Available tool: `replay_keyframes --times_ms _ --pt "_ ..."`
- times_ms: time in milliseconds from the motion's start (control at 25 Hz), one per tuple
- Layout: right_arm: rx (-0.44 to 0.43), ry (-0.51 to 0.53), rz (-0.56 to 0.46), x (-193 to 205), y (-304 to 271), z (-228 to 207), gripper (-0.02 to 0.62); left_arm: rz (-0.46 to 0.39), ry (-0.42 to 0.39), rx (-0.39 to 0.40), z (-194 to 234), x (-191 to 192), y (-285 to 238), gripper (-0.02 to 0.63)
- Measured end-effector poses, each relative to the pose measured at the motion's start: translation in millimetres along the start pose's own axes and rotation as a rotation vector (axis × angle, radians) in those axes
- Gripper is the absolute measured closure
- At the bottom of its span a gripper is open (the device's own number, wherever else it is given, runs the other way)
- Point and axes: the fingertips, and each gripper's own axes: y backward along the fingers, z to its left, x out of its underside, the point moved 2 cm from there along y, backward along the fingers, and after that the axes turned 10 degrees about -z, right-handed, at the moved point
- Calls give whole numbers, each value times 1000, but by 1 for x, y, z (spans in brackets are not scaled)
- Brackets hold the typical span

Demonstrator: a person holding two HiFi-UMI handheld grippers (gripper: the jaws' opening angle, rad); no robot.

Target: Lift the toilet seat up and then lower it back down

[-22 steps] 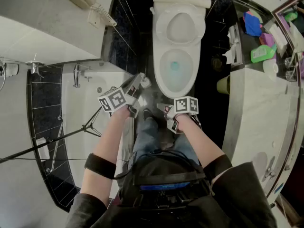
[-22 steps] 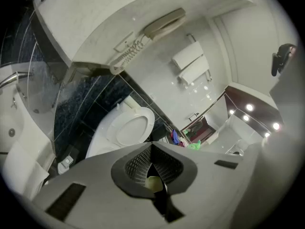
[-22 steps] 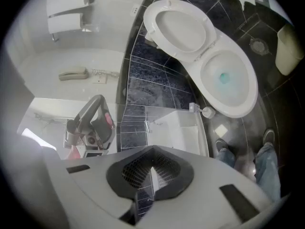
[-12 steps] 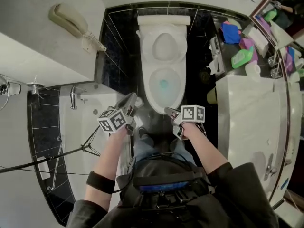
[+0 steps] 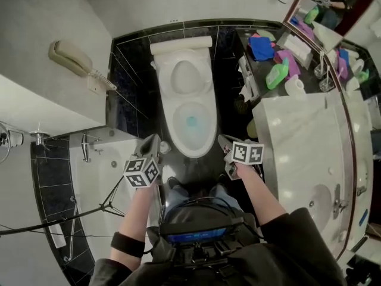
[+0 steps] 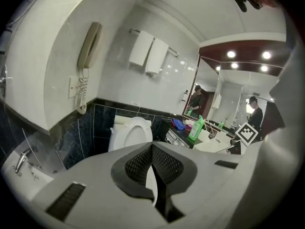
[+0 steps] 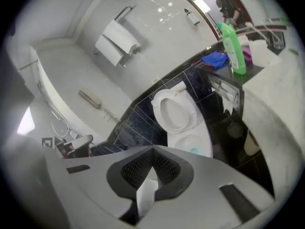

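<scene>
Now the left gripper (image 5: 152,140) and right gripper (image 5: 224,139), jaws closed on nothing, have backed off to the bowl's (image 5: 191,151) 7 and 5 o'clock, while the toilet seat (image 5: 204,76) stands raised at 12, so lowering likely remains.

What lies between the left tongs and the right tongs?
The toilet bowl's front rim lies between the left tongs and right tongs; the head view shows it.

Arms forward; left tongs (image 5: 151,142), right tongs (image 5: 224,140) closed, empty.
</scene>
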Motion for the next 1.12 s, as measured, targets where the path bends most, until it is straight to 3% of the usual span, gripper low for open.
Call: replay_keyframes --times_ms 120,240,360,440,840,1120 --pt "124 209 -36 -13 19 -22 586 -17 -42 -21 -5 -2 2 606" --pt "226 394 -88 -28 37 -27 586 -4 -153 -43 -7 3 6 606" --pt "291 519 -140 -35 52 -37 584 4 -268 -72 -10 12 13 606" --pt "308 553 -143 -34 58 -40 584 12 -284 -74 -13 19 16 606" --pt "196 494 -107 -25 59 -41 584 35 -285 -76 -34 30 20 606" --pt "21 587 -64 -41 48 -19 584 14 -301 -169 -45 27 16 606"
